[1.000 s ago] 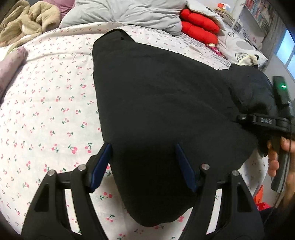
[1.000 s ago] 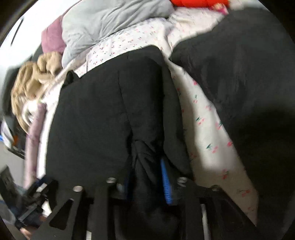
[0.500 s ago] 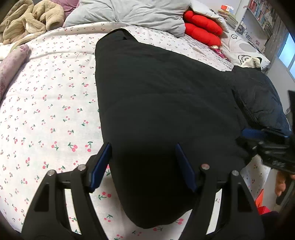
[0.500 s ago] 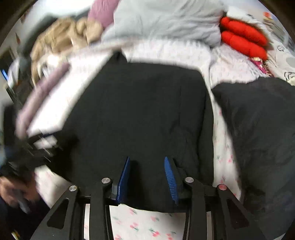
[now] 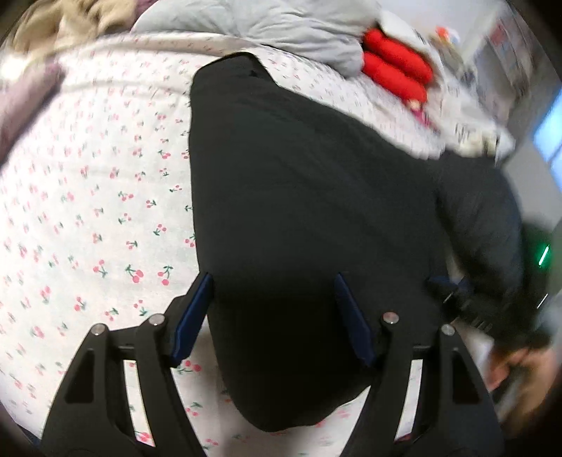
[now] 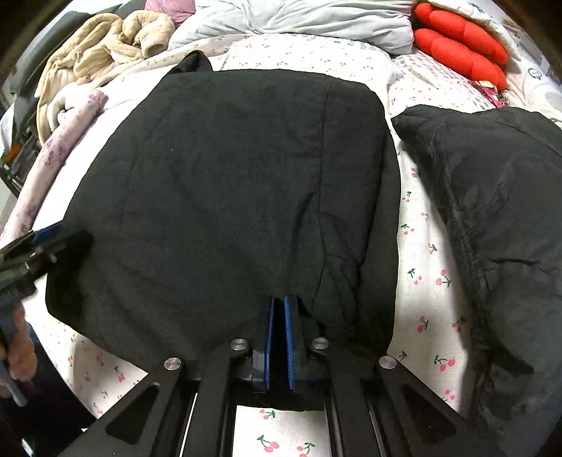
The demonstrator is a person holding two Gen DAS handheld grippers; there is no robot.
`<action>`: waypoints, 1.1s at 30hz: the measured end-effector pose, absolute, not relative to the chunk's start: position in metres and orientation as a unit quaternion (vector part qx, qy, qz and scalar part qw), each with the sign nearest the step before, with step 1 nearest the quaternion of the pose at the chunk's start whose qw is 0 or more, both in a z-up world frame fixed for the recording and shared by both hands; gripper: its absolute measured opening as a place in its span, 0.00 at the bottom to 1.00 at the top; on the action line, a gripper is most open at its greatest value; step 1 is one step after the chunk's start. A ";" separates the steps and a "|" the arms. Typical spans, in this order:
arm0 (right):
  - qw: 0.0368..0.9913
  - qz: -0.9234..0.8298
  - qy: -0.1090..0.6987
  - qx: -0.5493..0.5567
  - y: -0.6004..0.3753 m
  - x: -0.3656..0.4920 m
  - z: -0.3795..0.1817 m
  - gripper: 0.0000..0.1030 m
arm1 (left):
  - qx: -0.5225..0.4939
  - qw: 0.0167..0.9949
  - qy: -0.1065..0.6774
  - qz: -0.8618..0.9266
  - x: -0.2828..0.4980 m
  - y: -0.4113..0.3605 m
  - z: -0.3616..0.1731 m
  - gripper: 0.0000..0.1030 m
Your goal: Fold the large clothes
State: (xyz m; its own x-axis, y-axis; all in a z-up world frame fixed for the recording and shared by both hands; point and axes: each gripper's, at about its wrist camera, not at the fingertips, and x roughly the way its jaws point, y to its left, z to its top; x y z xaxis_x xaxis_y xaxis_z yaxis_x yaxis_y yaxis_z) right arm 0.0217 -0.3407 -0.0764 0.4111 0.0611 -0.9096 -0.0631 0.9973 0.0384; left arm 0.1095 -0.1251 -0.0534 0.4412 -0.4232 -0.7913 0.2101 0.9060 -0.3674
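Note:
A large black garment (image 6: 239, 190) lies folded flat on the cherry-print bedsheet (image 6: 421, 253); it also shows in the left wrist view (image 5: 302, 218). My right gripper (image 6: 280, 302) is shut on the garment's near edge. My left gripper (image 5: 272, 284) is open above the garment's near left corner, its jaws spread over the cloth without gripping it. It also shows at the left edge of the right wrist view (image 6: 38, 242). The right gripper appears blurred at the right in the left wrist view (image 5: 456, 295).
A second black garment (image 6: 491, 211) lies piled to the right. Red cushions (image 6: 460, 45), a grey duvet (image 6: 298, 17), a beige blanket (image 6: 105, 45) and a pink floral roll (image 6: 52, 158) line the far and left sides of the bed.
My right gripper went from gripping a bunched fold to open, then shut again on the garment's near edge. The garment now lies flatter. My left gripper stayed open, shifting slightly.

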 end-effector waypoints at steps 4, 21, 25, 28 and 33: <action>0.847 0.038 0.530 0.003 -0.342 0.021 -0.070 0.05 | -0.120 0.856 0.472 -0.172 0.135 -0.116 -0.034 0.69; 0.902 -0.024 0.431 0.027 -0.336 0.102 -0.035 0.16 | -0.095 0.855 0.482 -0.165 0.249 -0.147 -0.036 0.68; 0.895 -0.036 0.444 0.028 -0.345 0.126 -0.050 0.16 | -0.077 0.857 0.486 -0.151 0.264 -0.154 -0.048 0.68; 0.891 -0.053 0.450 0.030 -0.356 0.140 -0.059 0.16 | -0.076 0.858 0.489 -0.140 0.274 -0.156 -0.059 0.68; 0.876 -0.058 0.475 0.055 -0.373 0.153 -0.084 0.16 | -0.084 0.853 0.499 -0.130 0.281 -0.162 -0.074 0.69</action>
State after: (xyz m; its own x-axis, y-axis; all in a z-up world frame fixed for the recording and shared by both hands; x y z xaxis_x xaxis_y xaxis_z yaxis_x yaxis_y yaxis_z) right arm 0.1534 -0.3733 -0.0839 0.5415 -0.0500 -0.8392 0.1549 0.9871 0.0411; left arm 0.2805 -0.1624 -0.0743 0.4687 -0.3058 -0.8287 0.1384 0.9520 -0.2731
